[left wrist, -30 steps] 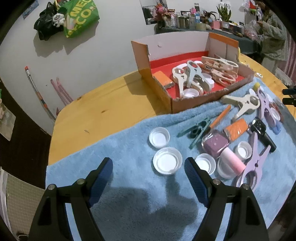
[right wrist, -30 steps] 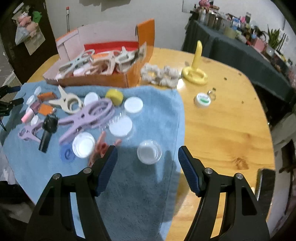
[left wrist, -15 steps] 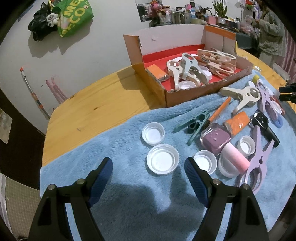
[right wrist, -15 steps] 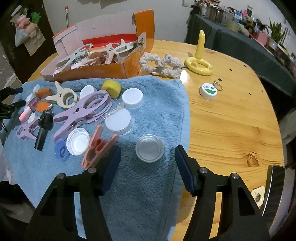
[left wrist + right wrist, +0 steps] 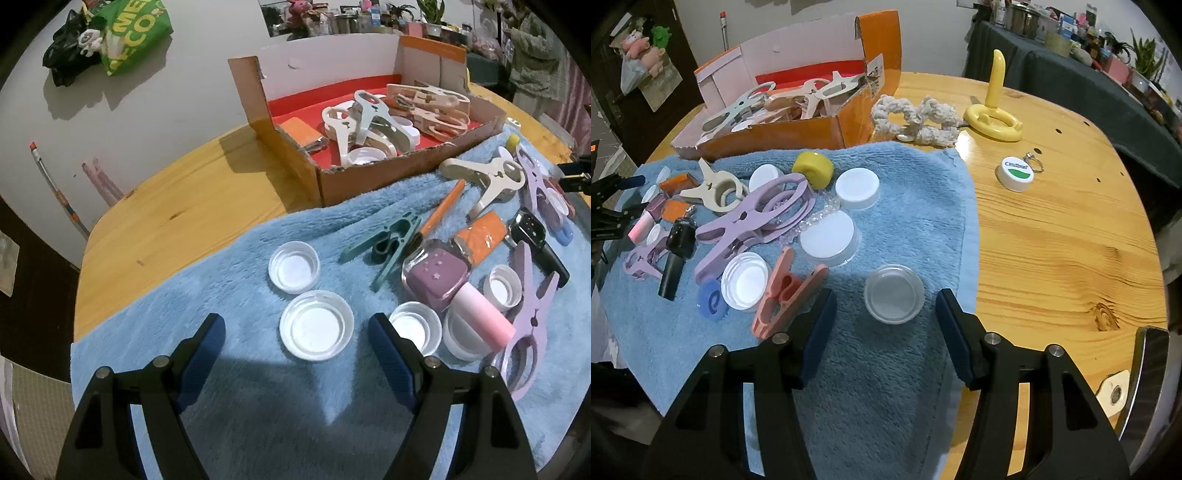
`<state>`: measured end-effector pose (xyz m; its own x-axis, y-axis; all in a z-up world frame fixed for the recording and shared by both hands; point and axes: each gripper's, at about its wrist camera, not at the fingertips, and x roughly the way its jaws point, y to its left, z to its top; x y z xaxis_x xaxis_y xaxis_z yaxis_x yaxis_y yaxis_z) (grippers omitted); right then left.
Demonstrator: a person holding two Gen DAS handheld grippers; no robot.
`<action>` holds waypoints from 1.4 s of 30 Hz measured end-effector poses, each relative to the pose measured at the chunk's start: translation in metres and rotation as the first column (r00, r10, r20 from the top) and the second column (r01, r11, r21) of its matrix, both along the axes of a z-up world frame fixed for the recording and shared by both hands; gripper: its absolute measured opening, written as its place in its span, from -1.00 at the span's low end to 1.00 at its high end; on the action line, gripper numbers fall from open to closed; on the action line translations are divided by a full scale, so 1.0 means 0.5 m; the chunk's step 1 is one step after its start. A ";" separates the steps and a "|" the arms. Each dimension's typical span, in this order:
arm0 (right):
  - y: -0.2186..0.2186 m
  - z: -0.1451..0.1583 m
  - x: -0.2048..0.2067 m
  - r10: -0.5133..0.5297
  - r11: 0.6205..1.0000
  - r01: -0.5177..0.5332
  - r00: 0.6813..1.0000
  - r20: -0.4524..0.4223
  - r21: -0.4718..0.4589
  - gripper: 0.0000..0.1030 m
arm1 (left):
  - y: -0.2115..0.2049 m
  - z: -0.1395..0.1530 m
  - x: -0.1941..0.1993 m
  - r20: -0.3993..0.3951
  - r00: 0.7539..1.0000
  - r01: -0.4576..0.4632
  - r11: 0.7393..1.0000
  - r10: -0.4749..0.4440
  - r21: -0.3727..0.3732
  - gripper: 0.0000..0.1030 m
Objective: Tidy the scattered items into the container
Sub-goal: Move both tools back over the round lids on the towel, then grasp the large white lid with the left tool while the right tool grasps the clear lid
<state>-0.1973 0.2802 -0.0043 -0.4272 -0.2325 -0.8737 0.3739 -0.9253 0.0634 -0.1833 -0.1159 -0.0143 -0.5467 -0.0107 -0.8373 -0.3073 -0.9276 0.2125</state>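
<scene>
A cardboard box (image 5: 406,170) with a red floor holds several pale clips and lids; it also shows at the back left in the right wrist view (image 5: 775,136). My left gripper (image 5: 297,328) stands open low over the blue towel (image 5: 258,424), with a wide white lid (image 5: 316,325) lying between its fingertips, untouched. My right gripper (image 5: 885,301) has its jaws closing around a clear round lid (image 5: 894,293); a gap shows on both sides. A pink clip (image 5: 786,295) lies against its left finger.
The towel (image 5: 905,387) carries purple clips (image 5: 757,221), a teal clip (image 5: 384,243), a nail polish bottle (image 5: 439,280), white lids and a yellow cap (image 5: 812,168). On bare wood lie a rope toy (image 5: 918,118), a yellow ring stand (image 5: 995,114) and a white-green disc (image 5: 1015,173).
The right gripper's jaws have narrowed around the clear lid and it has come slightly nearer. The left gripper has sunk a little toward the towel, its jaws unchanged.
</scene>
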 end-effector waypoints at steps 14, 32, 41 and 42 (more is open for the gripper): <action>0.002 -0.002 -0.009 -0.011 1.000 0.011 1.000 0.004 -0.023 -0.10 | -0.006 -0.003 -0.006 0.055 0.998 0.009 0.995 -0.015 0.101 0.24; 0.004 -0.001 -0.004 -0.015 1.000 0.015 1.000 -0.012 0.002 -0.27 | -0.004 0.004 -0.003 0.049 0.999 0.016 0.997 -0.020 0.073 -0.07; 0.005 0.001 -0.004 -0.014 1.000 0.014 1.000 -0.012 0.002 -0.27 | -0.006 0.009 0.003 0.044 0.999 0.019 0.998 -0.022 0.064 -0.09; 0.005 0.001 -0.004 -0.015 1.000 0.015 1.000 -0.015 0.001 -0.27 | -0.007 0.009 0.004 0.044 0.999 0.019 0.998 -0.022 0.066 -0.09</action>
